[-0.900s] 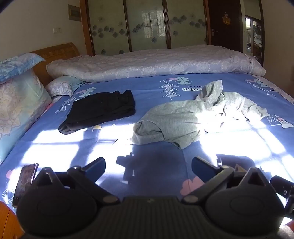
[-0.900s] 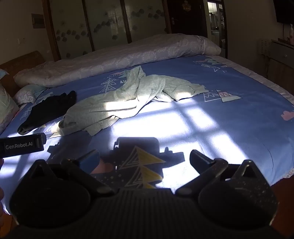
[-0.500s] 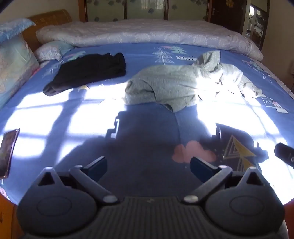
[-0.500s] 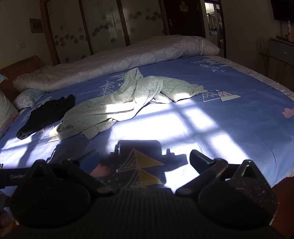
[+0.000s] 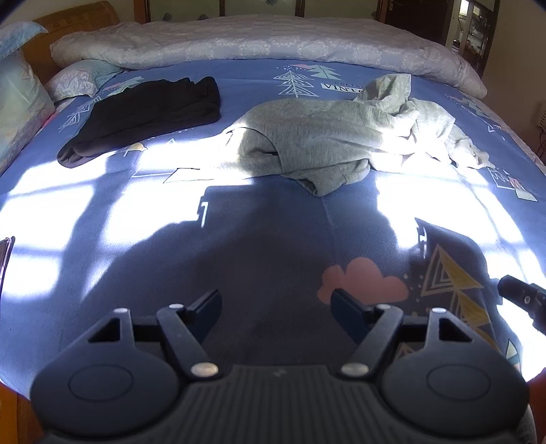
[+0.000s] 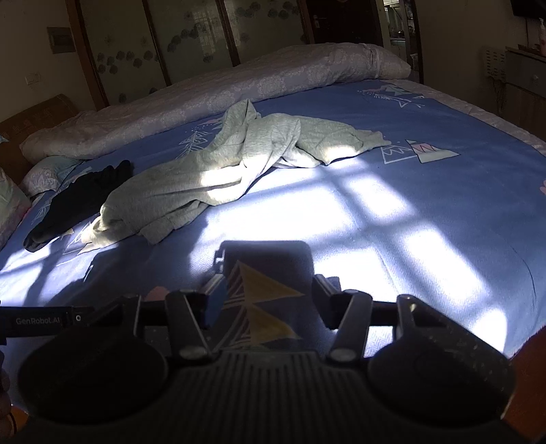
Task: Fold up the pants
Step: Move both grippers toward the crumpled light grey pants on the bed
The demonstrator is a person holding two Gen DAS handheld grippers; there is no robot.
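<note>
Crumpled pale grey-green pants (image 5: 334, 136) lie in a heap on the blue bed sheet (image 5: 266, 239), well beyond both grippers. They also show in the right wrist view (image 6: 211, 170), up and to the left. My left gripper (image 5: 275, 307) is open and empty above the near part of the sheet. My right gripper (image 6: 268, 302) is open and empty above the sheet's near edge. The left gripper's tip (image 6: 37, 321) shows at the left edge of the right wrist view.
A folded black garment (image 5: 146, 112) lies left of the pants. A rolled quilt (image 5: 259, 41) runs along the far side. Pillows (image 5: 24, 99) and a wooden headboard (image 5: 68, 24) are at the left. A phone (image 5: 5, 252) lies at the sheet's left edge. A cabinet (image 6: 525, 85) stands at the right.
The left gripper has tilted down and moved forward, so the pants look closer. The right gripper has moved slightly. Both stay open and empty.
</note>
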